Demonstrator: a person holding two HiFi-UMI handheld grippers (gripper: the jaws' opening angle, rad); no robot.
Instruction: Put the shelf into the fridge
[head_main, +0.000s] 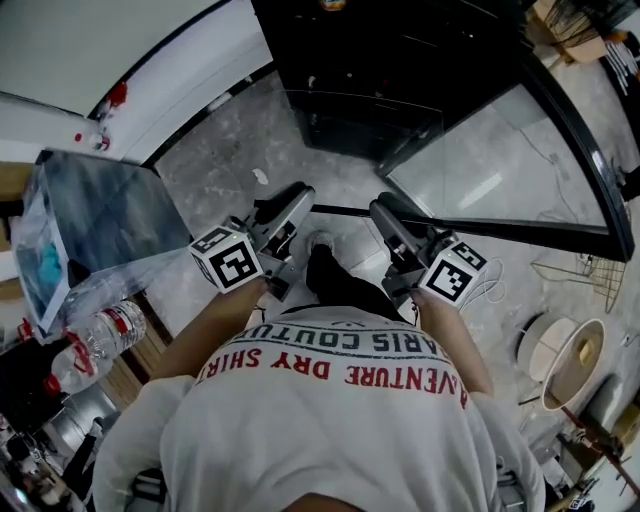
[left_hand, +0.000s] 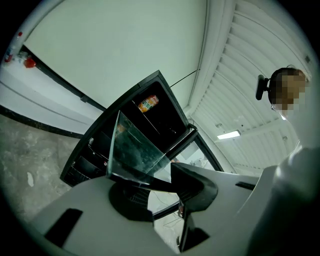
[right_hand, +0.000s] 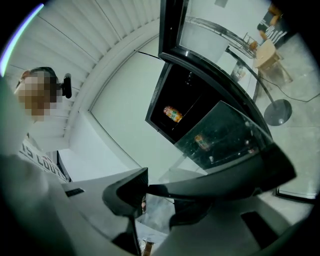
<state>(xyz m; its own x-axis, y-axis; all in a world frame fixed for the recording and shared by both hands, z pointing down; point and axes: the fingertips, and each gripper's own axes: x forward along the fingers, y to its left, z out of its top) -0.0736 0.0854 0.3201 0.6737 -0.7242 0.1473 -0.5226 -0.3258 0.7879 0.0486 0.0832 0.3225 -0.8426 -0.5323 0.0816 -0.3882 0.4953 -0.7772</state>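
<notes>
The black fridge (head_main: 400, 60) stands open on the grey marbled floor (head_main: 230, 160). Its glass door (head_main: 500, 170) is swung out on the person's right.

The person is just in front of it, bent over the shelf (head_main: 345, 211), a clear glass pane with a dark trim. It is carried in the air between both hands, with its far side aimed at the dark opening, and it is not inside yet.

The left claw (head_main: 297, 202) is clamped on the trim at the pane's near left. The right claw (head_main: 386, 212) is clamped on the same trim a little further along. Each gripper view shows the dark edge pinched between that gripper's two jaws, with the glass (left_hand: 135, 150) spreading away towards the cabinet.

An orange bottle (left_hand: 148, 103) sits well up inside the fridge.

As I see it, the step in hand is lining up for the insert. To do it well, both hands should move as one so the glass is not twisted between the two grips. The pane should be level before its far edge crosses the opening. It should go in square to the side walls, clear of the open door, and low enough not to knock the bottle. I'd keep both grips on until the sides rest on their supports.
</notes>
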